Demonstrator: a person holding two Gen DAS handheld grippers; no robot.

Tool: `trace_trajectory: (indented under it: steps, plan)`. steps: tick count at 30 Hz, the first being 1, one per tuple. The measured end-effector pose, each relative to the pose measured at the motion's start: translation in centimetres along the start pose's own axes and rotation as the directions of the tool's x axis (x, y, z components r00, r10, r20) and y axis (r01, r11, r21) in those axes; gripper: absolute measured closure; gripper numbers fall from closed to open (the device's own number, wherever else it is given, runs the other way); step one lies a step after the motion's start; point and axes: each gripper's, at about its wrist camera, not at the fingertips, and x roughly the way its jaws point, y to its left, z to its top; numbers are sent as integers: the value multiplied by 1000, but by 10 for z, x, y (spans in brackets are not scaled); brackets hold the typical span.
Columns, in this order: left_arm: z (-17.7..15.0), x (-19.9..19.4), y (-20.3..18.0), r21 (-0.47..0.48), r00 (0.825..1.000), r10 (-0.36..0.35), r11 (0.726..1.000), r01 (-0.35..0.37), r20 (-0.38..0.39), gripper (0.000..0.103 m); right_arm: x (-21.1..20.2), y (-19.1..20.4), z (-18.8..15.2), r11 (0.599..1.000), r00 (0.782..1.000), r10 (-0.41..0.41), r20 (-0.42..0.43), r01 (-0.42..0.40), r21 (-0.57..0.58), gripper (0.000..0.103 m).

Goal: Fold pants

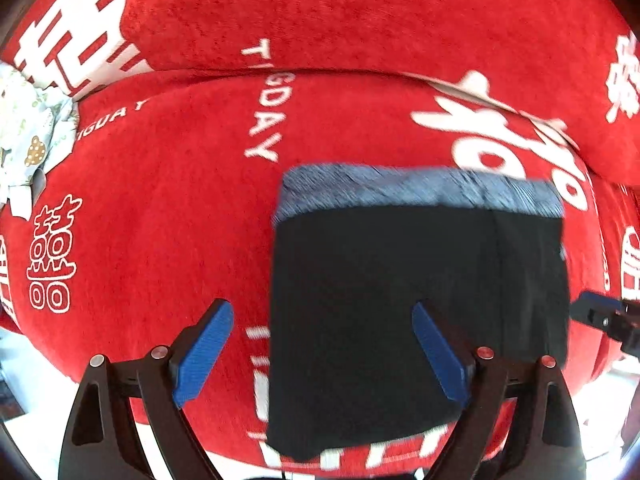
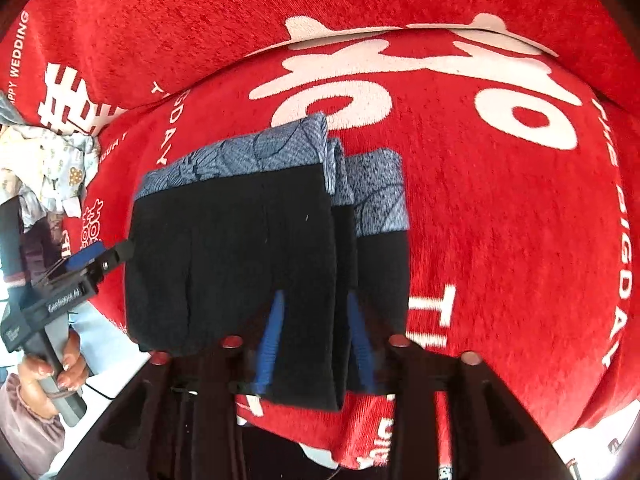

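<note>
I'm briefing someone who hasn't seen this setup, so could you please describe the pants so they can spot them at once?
Start from the red cover with white lettering that fills both views. The pants lie folded near its middle as a dark, squarish bundle. They are the only black item, edged at the far end by a blue-grey patterned band, unlike the pale printed cloth crumpled at the left edge.

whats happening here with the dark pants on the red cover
A person with a gripper in each hand is folding dark pants with a blue-grey band on a red cover. The pants lie folded into a compact stack. The right gripper has its fingers around a folded edge, though a firm pinch is unclear. The left gripper hangs open over the pants' left edge, holding nothing.
</note>
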Motion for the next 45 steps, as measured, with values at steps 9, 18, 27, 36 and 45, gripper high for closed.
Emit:
trace_trajectory:
  steps: [9,18,27,36,45]
  plan:
    - [-26,-12,-16,14,999,9,1000,-9,-41,0,-19,17,-17,999,998,-47,32,47,8,19]
    - [-34,-16,-20,11,998,21,1000,-21,-58,0,-32,35,-21,993,987,-119,111,120,-3,0]
    - [-45,-42,-20,52,998,54,997,-53,-29,0,-33,48,-34,985,985,-173,28,172,29,0]
    - [-49,-85,-17,75,998,65,995,-64,-9,0,-58,74,-46,974,974,-224,19,224,5,0]
    - [-42,-113,-20,76,997,46,996,-41,-58,0,-90,91,-52,971,971,-237,36,237,-10,0]
